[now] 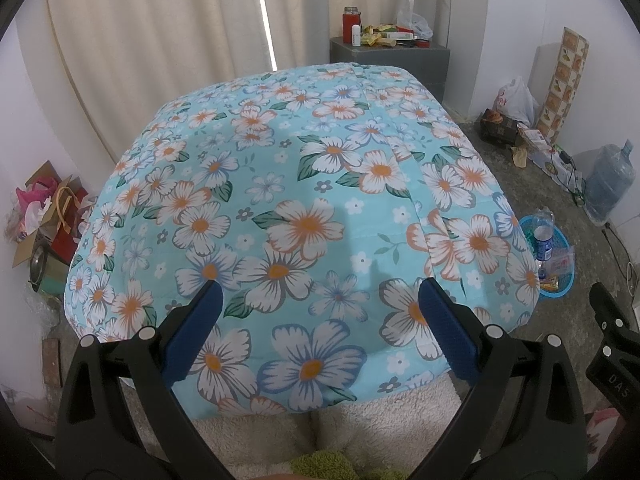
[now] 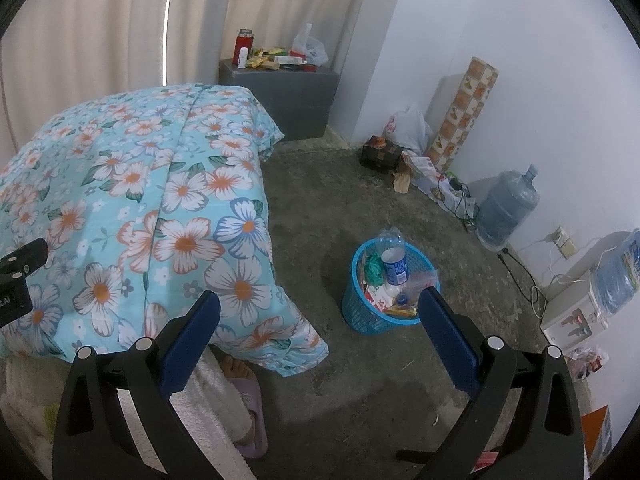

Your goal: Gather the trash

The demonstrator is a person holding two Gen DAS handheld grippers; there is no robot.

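A blue plastic basket (image 2: 362,314) stands on the concrete floor to the right of the bed; it also shows in the left wrist view (image 1: 562,280). It holds a clear plastic bottle (image 2: 393,258) and several wrappers (image 2: 390,300). My left gripper (image 1: 318,294) is open and empty above the flowered bedspread (image 1: 304,208). My right gripper (image 2: 320,300) is open and empty, held above the floor between the bedspread's edge (image 2: 240,248) and the basket. The right gripper's body shows at the right edge of the left wrist view (image 1: 612,344).
A grey cabinet (image 2: 296,96) with a red flask (image 2: 243,45) and packets stands at the back. Bags, a box and two water jugs (image 2: 506,208) line the right wall. Cables (image 2: 520,272) cross the floor. A slippered foot (image 2: 244,380) is near the bed. Boxes (image 1: 44,216) are piled left of the bed.
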